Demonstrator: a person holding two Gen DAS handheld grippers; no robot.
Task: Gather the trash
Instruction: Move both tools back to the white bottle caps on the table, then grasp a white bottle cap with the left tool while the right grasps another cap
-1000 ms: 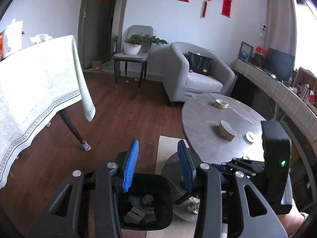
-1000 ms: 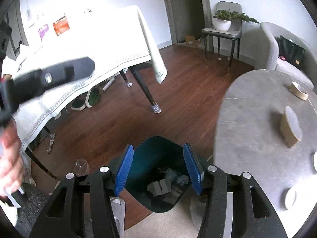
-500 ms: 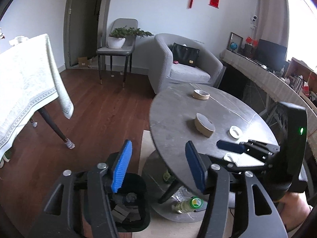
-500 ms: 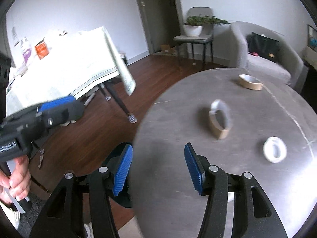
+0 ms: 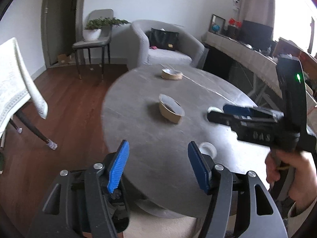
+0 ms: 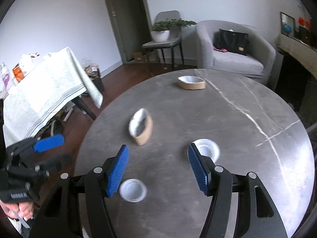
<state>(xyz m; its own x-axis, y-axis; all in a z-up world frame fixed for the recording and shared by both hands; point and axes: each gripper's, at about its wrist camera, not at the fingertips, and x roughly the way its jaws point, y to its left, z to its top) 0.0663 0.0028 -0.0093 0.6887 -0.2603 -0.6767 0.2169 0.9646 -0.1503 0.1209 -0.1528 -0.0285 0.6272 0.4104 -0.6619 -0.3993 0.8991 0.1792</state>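
I hold both grippers over the round grey table (image 6: 227, 119), the right gripper (image 6: 158, 166) with its blue pads spread wide and empty, the left gripper (image 5: 158, 166) likewise apart and holding nothing near the table's edge. Between the right gripper's fingers lies a white lid (image 6: 132, 190), a second white lid (image 6: 207, 150) just beyond its right pad. A crushed paper cup (image 6: 141, 127) lies near mid-table, and another paper cup (image 6: 191, 82) toward the far side.
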